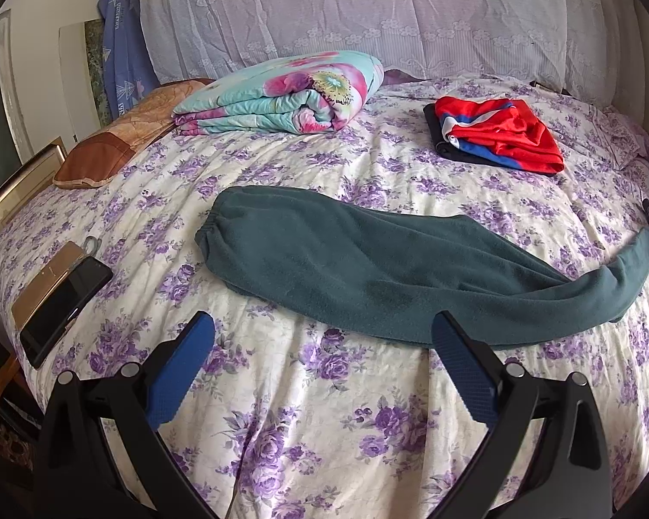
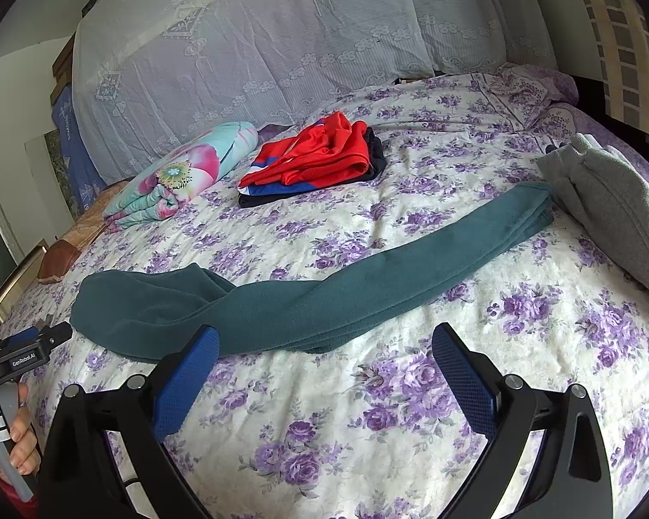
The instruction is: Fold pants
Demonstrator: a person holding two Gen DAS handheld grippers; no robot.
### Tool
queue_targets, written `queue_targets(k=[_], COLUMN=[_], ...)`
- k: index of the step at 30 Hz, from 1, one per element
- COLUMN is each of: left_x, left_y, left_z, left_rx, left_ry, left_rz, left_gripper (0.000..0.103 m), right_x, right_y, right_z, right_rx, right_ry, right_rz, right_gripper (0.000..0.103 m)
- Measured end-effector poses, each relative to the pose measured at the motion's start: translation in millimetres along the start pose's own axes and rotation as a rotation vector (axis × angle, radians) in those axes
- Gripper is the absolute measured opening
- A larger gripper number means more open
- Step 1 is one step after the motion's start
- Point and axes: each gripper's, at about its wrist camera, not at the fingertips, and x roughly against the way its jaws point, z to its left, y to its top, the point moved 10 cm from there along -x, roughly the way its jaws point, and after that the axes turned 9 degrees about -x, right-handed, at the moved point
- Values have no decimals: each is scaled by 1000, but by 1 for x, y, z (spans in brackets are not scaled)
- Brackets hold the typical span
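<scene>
Dark teal fleece pants (image 1: 359,268) lie on the floral bedspread, folded lengthwise with one leg on the other, waistband at the left and cuffs at the right. They also show in the right wrist view (image 2: 307,298). My left gripper (image 1: 322,337) is open and empty, just in front of the pants' near edge. My right gripper (image 2: 324,350) is open and empty, near the pants' front edge at mid-leg. The left gripper's body (image 2: 26,354) shows at the left edge of the right wrist view.
A folded floral quilt (image 1: 281,95) and a red and blue garment on a dark one (image 1: 497,134) lie further back. A grey garment (image 2: 618,207) lies at the right. A phone (image 1: 65,307) and a brown pillow (image 1: 104,151) lie at the left. The bedspread (image 1: 324,411) is purple-flowered.
</scene>
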Motion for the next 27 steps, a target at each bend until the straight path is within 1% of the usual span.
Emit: queue_targets(k=[27], left_x=[0], left_y=[0], left_z=[0], left_rx=[1], left_ry=[-1], left_rz=[2], left_gripper=[98], right_x=[4], right_y=[2], right_z=[-3], right_rx=[-13], right_ry=[-1], right_rz=[-9], right_gripper=[99])
